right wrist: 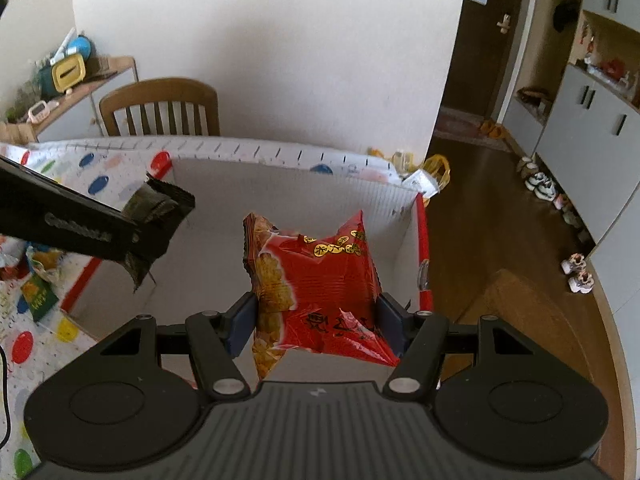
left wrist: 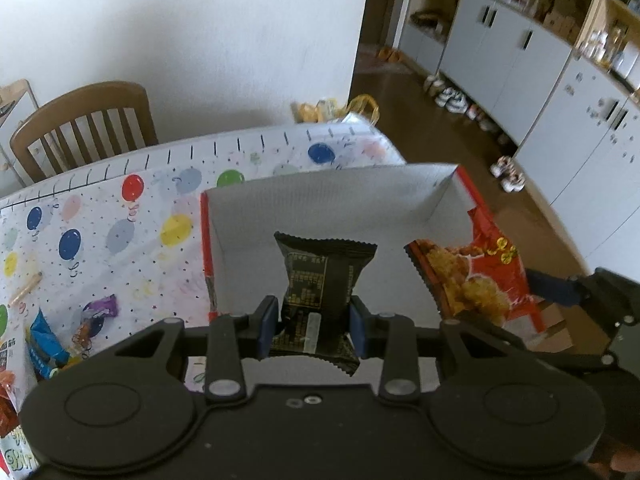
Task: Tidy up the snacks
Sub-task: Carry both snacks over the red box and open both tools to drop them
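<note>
Black, crinkle-edged snack packet (left wrist: 320, 280); glossy red snack bag (right wrist: 320, 280).

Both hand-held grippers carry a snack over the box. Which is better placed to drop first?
Left, narrowly: the left hand-held gripper holds its black packet over the box's middle, while the right's red packet hangs nearer the side wall.

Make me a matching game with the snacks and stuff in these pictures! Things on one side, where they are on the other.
Things:
1. black snack packet
2. red snack bag
3. cardboard box
4. wooden chair

Places:
A. behind the table, by the white wall
B. clamped in the right gripper
C. on the balloon tablecloth, open, under both packets
D. clamped in the left gripper

Pairs: 1-D, 2-B, 3-C, 4-A
</note>
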### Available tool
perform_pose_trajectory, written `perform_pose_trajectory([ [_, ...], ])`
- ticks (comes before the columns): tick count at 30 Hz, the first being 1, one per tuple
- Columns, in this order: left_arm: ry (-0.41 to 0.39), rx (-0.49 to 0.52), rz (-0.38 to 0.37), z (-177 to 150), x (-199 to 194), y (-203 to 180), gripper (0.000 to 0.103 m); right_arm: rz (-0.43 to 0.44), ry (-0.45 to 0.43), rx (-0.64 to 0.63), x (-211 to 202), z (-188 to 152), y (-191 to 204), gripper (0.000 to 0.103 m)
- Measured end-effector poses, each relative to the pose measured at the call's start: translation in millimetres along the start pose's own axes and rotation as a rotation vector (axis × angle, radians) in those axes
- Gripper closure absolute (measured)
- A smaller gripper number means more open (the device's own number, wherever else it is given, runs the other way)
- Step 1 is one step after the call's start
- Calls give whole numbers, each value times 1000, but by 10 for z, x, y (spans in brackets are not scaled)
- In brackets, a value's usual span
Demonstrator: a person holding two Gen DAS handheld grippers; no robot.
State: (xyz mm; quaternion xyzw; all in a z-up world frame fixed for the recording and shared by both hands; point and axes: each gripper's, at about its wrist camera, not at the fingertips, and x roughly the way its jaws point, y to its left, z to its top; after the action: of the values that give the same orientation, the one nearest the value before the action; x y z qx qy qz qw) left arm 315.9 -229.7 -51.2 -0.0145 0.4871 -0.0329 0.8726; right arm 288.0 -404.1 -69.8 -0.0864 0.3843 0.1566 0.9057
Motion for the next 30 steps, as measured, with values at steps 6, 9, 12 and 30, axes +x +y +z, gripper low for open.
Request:
perform_pose_trajectory([
  [6, 79, 14, 24, -7, 356, -55, 68, 45, 55, -40, 238, -49, 8, 39],
  [9, 112, 26, 36, -30, 496, -69, 68, 54, 85, -56, 345, -46, 16, 38],
  [12, 146, 34, 41, -58, 632, -77, 68, 69, 120, -55, 444, -47, 10, 38],
  [30, 228, 63, 61, -134, 903, -128, 66, 112, 206, -46, 658, -124, -63, 35],
])
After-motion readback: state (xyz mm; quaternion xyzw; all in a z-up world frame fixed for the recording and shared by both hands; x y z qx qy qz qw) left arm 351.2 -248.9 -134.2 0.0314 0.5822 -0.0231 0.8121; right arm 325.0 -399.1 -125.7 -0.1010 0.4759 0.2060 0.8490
